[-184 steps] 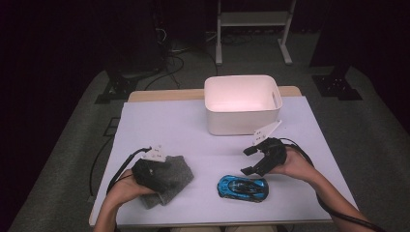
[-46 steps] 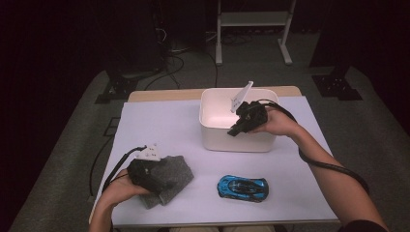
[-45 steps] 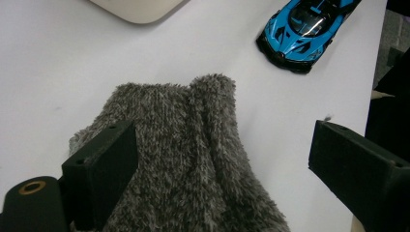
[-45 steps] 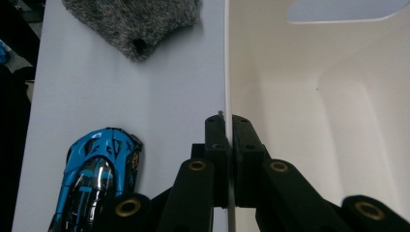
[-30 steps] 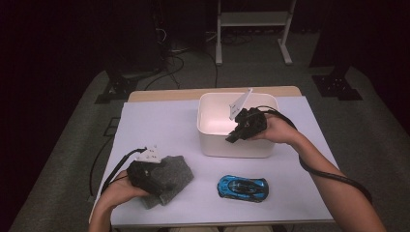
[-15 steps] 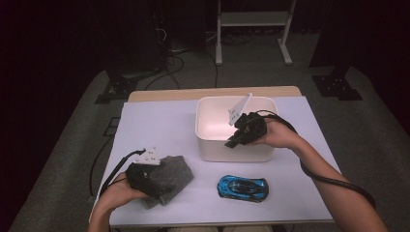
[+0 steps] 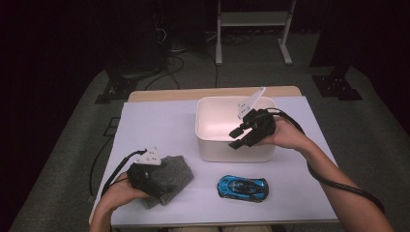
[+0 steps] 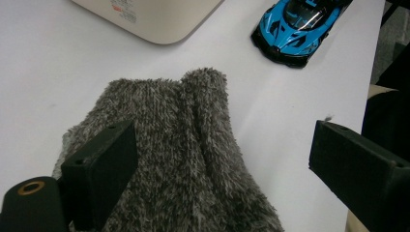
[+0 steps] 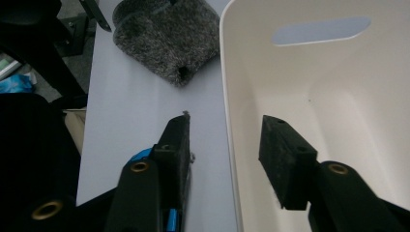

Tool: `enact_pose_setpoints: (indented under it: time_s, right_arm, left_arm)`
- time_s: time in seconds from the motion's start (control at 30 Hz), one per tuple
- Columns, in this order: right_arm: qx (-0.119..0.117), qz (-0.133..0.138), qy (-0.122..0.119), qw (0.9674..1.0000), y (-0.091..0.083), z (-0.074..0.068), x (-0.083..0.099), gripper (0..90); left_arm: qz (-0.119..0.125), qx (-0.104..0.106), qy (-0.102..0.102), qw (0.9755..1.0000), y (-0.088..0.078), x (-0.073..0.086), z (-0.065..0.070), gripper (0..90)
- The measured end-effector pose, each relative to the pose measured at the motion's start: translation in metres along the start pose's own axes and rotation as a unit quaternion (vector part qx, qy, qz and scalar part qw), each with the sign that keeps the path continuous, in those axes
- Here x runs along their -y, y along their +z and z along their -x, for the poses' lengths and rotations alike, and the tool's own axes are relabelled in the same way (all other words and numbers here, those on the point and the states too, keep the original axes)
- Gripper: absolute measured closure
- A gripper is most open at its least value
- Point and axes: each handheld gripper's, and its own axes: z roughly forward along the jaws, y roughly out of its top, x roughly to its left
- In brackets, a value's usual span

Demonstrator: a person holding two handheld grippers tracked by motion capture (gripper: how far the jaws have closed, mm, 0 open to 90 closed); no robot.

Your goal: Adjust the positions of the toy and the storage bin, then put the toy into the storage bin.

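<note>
The bin (image 7: pixel 232 145) at the middle of the high view is plain cream-white. The toy car (image 7: pixel 241 187) below it is bright blue with a black roof and black trim. The fuzzy cloth (image 7: pixel 171 176) at lower left is mottled grey. The table (image 7: pixel 159 125) is pale lavender-white, with a tan wooden edge at the far side. Both grippers are black: left gripper (image 7: pixel 145 180), right gripper (image 7: pixel 239 137).

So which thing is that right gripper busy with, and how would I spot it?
Find the white-topped table. Toward its far side stands a white tub, with the right gripper straddling its near wall, jaws apart. It is the sole container, taller than the grey fuzzy cloth and blue toy car.
</note>
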Motion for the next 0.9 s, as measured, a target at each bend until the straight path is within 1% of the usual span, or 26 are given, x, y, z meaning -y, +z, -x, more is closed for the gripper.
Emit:
enact_pose_setpoints:
  time_s: [0.1,0.17,0.33,0.4,0.43,0.47,0.53,0.6,0.63,0.7,0.77,0.83,0.9]
  right_arm:
    - [0.004,0.01,0.003,0.9999,-0.006,-0.004,0.001,46.3]
    - [0.005,0.018,0.0,0.9998,-0.011,-0.008,0.002,42.1]
    - [0.014,0.021,-0.006,0.9997,-0.016,-0.02,0.003,33.5]
    - [0.022,0.022,-0.013,0.9994,-0.018,-0.026,0.004,29.4]
    - [0.022,0.022,-0.013,0.9994,-0.018,-0.026,0.004,29.4]
    - [0.019,0.027,-0.015,0.9993,-0.02,-0.03,0.005,28.5]
    - [0.023,0.03,-0.018,0.9991,-0.022,-0.035,0.006,27.1]
    - [0.025,0.036,-0.026,0.9987,-0.025,-0.04,0.008,25.6]
    - [0.024,0.036,-0.024,0.9988,-0.025,-0.043,0.009,25.4]
    - [0.023,0.039,-0.03,0.9985,-0.026,-0.048,0.012,25.1]
    - [0.019,0.041,-0.032,0.9985,-0.024,-0.052,0.014,24.9]
    - [0.017,0.042,-0.032,0.9985,-0.022,-0.056,0.016,24.6]
    - [0.014,0.043,-0.032,0.9985,-0.019,-0.058,0.019,24.2]
  left_arm:
    - [-0.001,0.001,0.0,1.0,0.001,0.0,0.0,9.5]
    - [-0.002,0.002,0.002,1.0,0.002,-0.002,0.001,9.5]
    - [-0.001,0.003,0.005,1.0,0.002,-0.003,0.002,9.5]
    - [-0.002,0.003,0.003,1.0,0.003,-0.004,0.003,9.5]
    - [-0.002,0.003,0.003,1.0,0.003,-0.004,0.003,9.5]
    - [-0.002,0.003,0.002,1.0,0.003,-0.004,0.003,9.5]
    - [-0.003,0.005,0.002,1.0,0.004,-0.004,0.003,9.5]
    - [-0.006,0.005,0.005,1.0,0.005,-0.004,0.004,9.5]
    - [-0.004,0.006,0.004,1.0,0.006,-0.004,0.004,9.5]
    - [-0.006,0.005,0.004,1.0,0.006,-0.005,0.004,9.5]
    - [-0.003,0.005,0.006,1.0,0.005,-0.006,0.004,9.5]
    - [0.005,0.007,0.002,1.0,0.004,-0.006,0.003,9.5]
    - [0.006,0.004,0.003,1.0,0.003,-0.005,0.003,9.5]
